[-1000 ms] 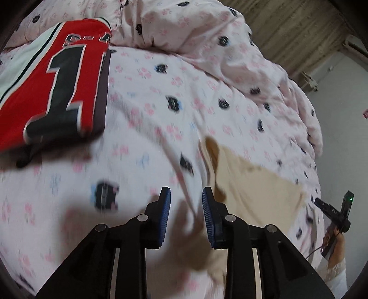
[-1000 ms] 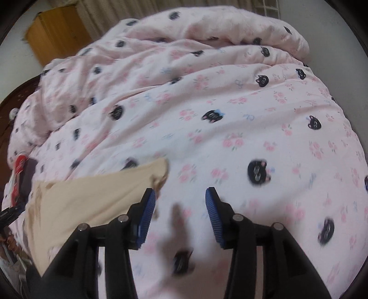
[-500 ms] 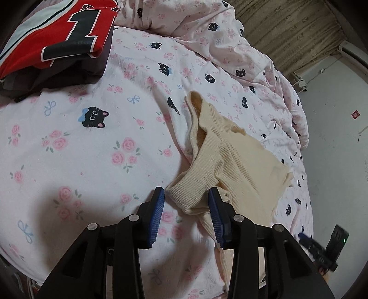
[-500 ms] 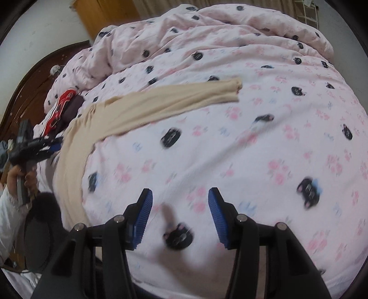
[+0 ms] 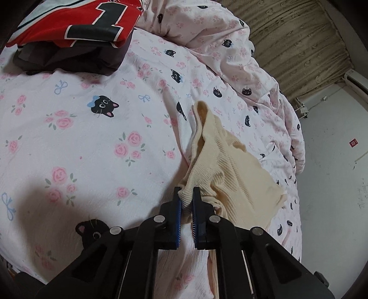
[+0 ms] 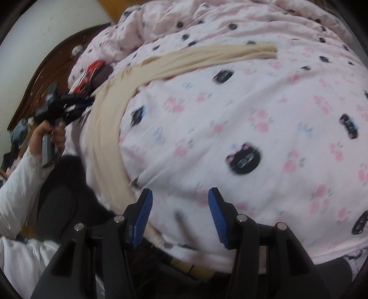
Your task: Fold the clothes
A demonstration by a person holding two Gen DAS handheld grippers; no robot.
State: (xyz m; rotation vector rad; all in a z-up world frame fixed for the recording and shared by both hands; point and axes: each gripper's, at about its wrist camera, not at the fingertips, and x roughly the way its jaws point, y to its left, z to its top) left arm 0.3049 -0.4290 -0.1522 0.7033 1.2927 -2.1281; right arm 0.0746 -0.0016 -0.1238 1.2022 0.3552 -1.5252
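Surface: a bed covered by a pink quilt [image 5: 96,142] printed with roses, bows and black cat faces. The quilt is bunched into folds toward 1 o'clock in the left wrist view. Behind it hangs a tan patterned curtain [image 5: 299,34]; a white wall [image 5: 333,195] stands at 3 o'clock, with a small red sticker on it. In the right wrist view a dark wooden headboard [image 6: 46,76] runs along the bed edge at 10 o'clock.

At 11 o'clock in the left wrist view a folded red jersey [image 5: 76,20] with a black numeral lies on top of a folded dark garment [image 5: 69,57], well apart from the working area.

Task item: a beige ribbed garment [image 5: 232,170] lies on the quilt right of centre, running from the lower centre out toward 4 o'clock. In the right wrist view it appears as a long curved band, one end at 12 o'clock and the rest sweeping down the left side to the bed edge.

Left tongs [image 5: 186,197]: the blue pads are closing on a bunched corner of the beige garment, and the fabric is pinched between them, drawn up into a ridge.

Right tongs [image 6: 180,207]: the pads stand about half apart over the quilt at the near edge of the bed, with nothing between them. The beige band passes just beside the left-hand pad; contact cannot be told, as the view is blurred.

The person's left hand [image 6: 48,138], in a white sleeve [image 6: 20,179], shows at 9 o'clock.
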